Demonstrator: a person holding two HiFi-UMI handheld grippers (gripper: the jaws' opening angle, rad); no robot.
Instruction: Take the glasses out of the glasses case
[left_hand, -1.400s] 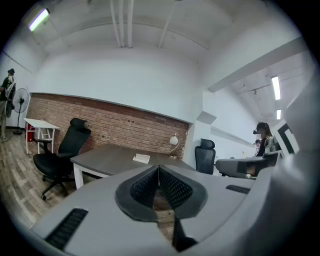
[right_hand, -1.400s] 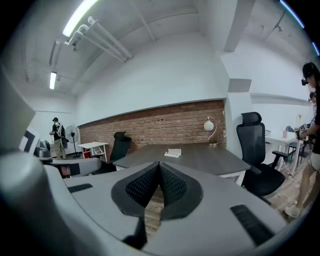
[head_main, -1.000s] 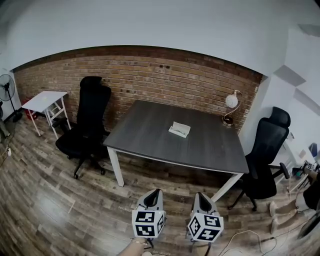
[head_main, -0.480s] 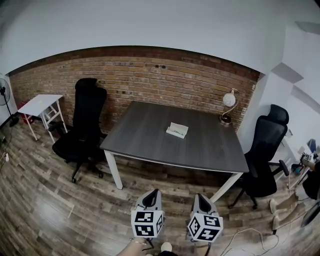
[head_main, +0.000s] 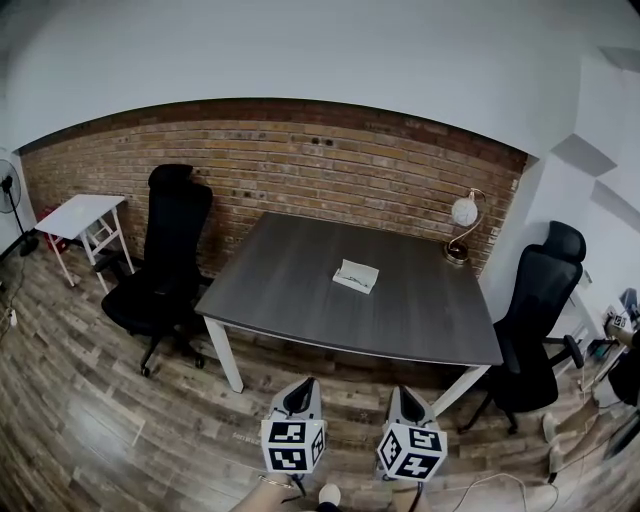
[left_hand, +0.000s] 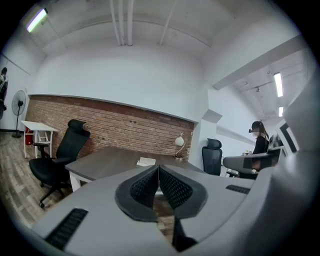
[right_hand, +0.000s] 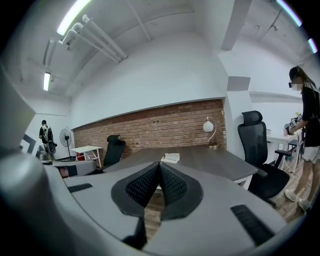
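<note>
A pale glasses case (head_main: 356, 275) lies open near the middle of the dark grey table (head_main: 290, 290); something thin lies in it, too small to make out. It also shows far off as the case (left_hand: 146, 161) in the left gripper view and the case (right_hand: 171, 158) in the right gripper view. My left gripper (head_main: 305, 386) and right gripper (head_main: 407, 394) hang side by side over the wooden floor, well short of the table's front edge. Both are shut with nothing between the jaws, the left gripper (left_hand: 158, 168) and the right gripper (right_hand: 159, 165) pointing at the table.
A globe desk lamp (head_main: 461, 217) stands at the table's far right corner. Black office chairs stand left (head_main: 165, 250) and right (head_main: 535, 320) of the table. A small white side table (head_main: 82, 215) and a fan (head_main: 10, 190) stand at left. A person (right_hand: 306, 130) stands at right; cables (head_main: 500, 480) lie on the floor.
The view has shifted slightly, with the table sitting a little lower and nearer in the head view. Both grippers keep their places and stay shut.
</note>
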